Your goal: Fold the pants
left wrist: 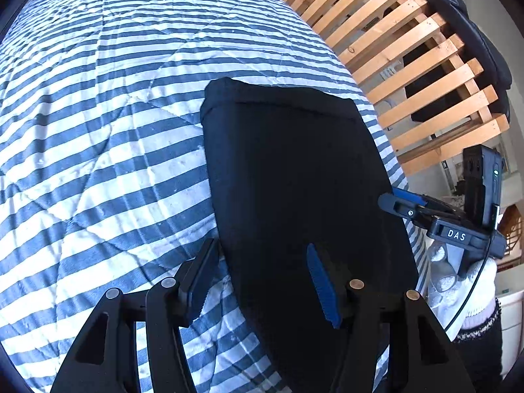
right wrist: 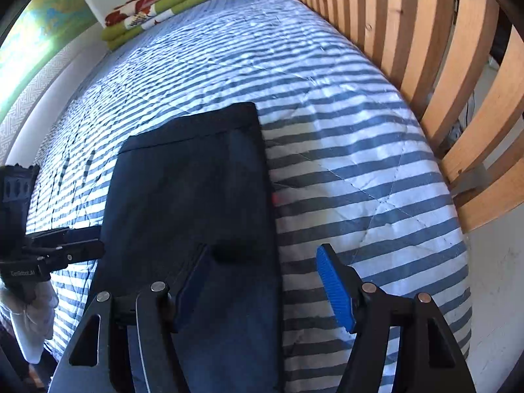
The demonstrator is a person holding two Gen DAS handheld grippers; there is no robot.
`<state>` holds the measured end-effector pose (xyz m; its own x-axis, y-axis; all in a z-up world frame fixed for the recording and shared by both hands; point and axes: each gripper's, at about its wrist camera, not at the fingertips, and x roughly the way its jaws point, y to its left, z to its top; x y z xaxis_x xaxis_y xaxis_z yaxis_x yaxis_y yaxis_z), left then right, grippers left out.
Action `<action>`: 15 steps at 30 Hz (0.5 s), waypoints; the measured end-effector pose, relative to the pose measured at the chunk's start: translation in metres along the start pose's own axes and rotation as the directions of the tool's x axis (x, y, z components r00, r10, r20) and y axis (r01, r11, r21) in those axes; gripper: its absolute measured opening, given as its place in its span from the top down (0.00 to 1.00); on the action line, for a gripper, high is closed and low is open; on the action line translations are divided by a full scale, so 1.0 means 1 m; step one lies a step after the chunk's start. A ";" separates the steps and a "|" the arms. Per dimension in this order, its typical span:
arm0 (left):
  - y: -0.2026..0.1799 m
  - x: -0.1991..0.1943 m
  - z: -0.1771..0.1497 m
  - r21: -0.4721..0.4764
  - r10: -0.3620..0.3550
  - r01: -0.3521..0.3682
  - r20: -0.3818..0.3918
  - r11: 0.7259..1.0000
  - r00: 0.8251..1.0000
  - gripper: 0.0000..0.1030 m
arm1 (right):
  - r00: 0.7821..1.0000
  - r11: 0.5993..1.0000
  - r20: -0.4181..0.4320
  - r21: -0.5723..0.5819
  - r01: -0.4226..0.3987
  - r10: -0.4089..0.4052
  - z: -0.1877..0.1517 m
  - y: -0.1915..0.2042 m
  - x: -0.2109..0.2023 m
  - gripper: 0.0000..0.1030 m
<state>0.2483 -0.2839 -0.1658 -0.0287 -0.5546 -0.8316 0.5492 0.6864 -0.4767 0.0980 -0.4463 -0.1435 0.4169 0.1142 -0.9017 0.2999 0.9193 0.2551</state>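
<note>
- Dark navy pants (left wrist: 294, 177) lie folded into a long flat panel on the bed, running lengthwise away from both cameras, with a stitched hem across the far end.
- Blue-and-white striped quilt (left wrist: 98, 131) covers the bed beneath the pants; its diagonal stitching shows across the surface.
- Left hand-held gripper (left wrist: 262, 281) hangs over the near end of the pants with its jaws spread wide. One finger is over the quilt just beside the pants' edge, the blue-padded finger over the dark cloth. Nothing is held between them.
- Right hand-held gripper (right wrist: 262, 288) is likewise wide apart and holds nothing. Its left finger is over the pants, its blue-padded finger over the quilt past the pants' right edge.
- In the left wrist view the right hand-held gripper appears at the pants' right edge, gripped by a hand in a white glove (left wrist: 458, 281).
- In the right wrist view the left hand-held gripper shows at the pants' left edge, also held by a white-gloved hand (right wrist: 36, 308).
- Wooden slats (right wrist: 442, 65) run along the right side of the bed.
- Folded green bedding with red flowers (right wrist: 157, 6) sits at the far end of the bed, against the wall.
</note>
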 end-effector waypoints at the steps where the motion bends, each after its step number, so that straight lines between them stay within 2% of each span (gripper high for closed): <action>1: 0.001 0.000 0.001 -0.002 -0.006 0.006 0.000 1.000 1.000 0.43 | 0.999 0.999 -0.012 0.016 -0.037 0.037 0.001 -0.005 0.003 0.39; 4: 0.004 0.000 0.000 -0.020 -0.036 0.036 -0.003 0.999 0.999 0.44 | 0.995 0.994 -0.006 0.041 -0.102 0.103 0.002 -0.013 0.010 0.39; 7: 0.000 0.005 0.000 -0.003 -0.022 0.022 -0.006 1.000 1.000 0.57 | 0.990 0.990 -0.005 0.017 -0.140 0.140 0.005 -0.007 0.014 0.40; 9: -0.002 0.006 0.000 0.017 -0.009 0.009 -0.005 1.000 1.000 0.62 | 0.989 0.989 -0.025 -0.010 -0.149 0.148 0.009 0.001 0.018 0.48; 13: 0.001 0.007 0.001 -0.014 -0.022 0.022 0.000 1.000 1.000 0.60 | 0.985 0.986 -0.079 -0.041 -0.160 0.156 0.016 0.010 0.024 0.52; 15: 0.002 0.008 0.002 -0.040 -0.051 0.052 0.012 0.998 0.999 0.50 | 0.983 0.986 -0.089 -0.029 -0.165 0.162 0.019 0.011 0.025 0.53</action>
<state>0.2510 -0.2884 -0.1727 -0.0464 -0.5946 -0.8026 0.5130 0.6752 -0.5299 0.1284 -0.4406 -0.1569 0.3818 0.2950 -0.8759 0.2014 0.8984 0.3903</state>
